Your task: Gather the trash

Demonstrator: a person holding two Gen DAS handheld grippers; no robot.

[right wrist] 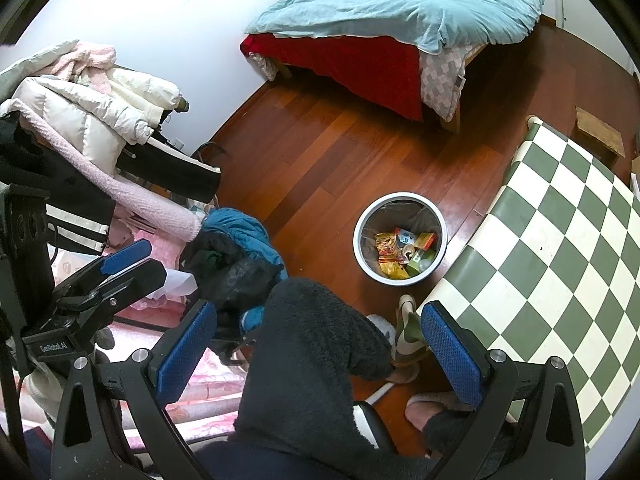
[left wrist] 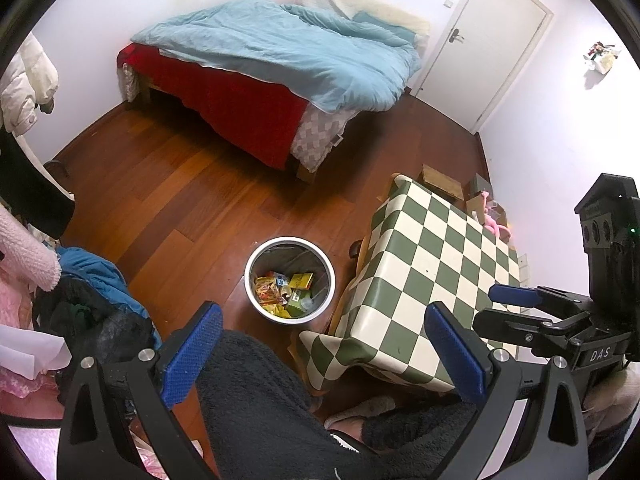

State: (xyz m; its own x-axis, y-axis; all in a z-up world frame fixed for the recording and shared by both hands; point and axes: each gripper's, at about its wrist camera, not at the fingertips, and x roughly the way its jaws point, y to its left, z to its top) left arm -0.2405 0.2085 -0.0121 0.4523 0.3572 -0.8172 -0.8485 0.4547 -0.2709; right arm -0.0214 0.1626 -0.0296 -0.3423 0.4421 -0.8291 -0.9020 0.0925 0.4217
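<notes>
The trash (left wrist: 285, 289) lies inside the round bin (left wrist: 256, 257), which stands on the wooden floor (left wrist: 168, 184) just beside the table (left wrist: 424, 248). It is a heap of yellow and orange wrappers, a green box and a small blue-and-white packet. In the right wrist view the same trash (right wrist: 402, 254) fills the bottom of the bin (right wrist: 360, 220), and the table (right wrist: 560, 216) with its green and cream checked cloth is at the right of it.

The left gripper (left wrist: 324, 354) is held above the person's knee (left wrist: 256, 384), which is covered with dark fleece. Its 2 blue fingers (left wrist: 192, 354) stand wide apart and hold nothing. The right gripper (right wrist: 318, 354) is also held above the knee (right wrist: 312, 352), with its 2 fingers (right wrist: 186, 348) spread wide and with nothing between them. Both grippers are well apart from the bin. In the left wrist view the right gripper (left wrist: 516, 298) shows at the right edge, over the table.

Farther away a bed (left wrist: 280, 76) with a light blue duvet and a red sheet stands against the wall. A white door (left wrist: 484, 40) is at the right of it. A pile of clothes (right wrist: 92, 128) is at the left, with a white padded jacket on top.
</notes>
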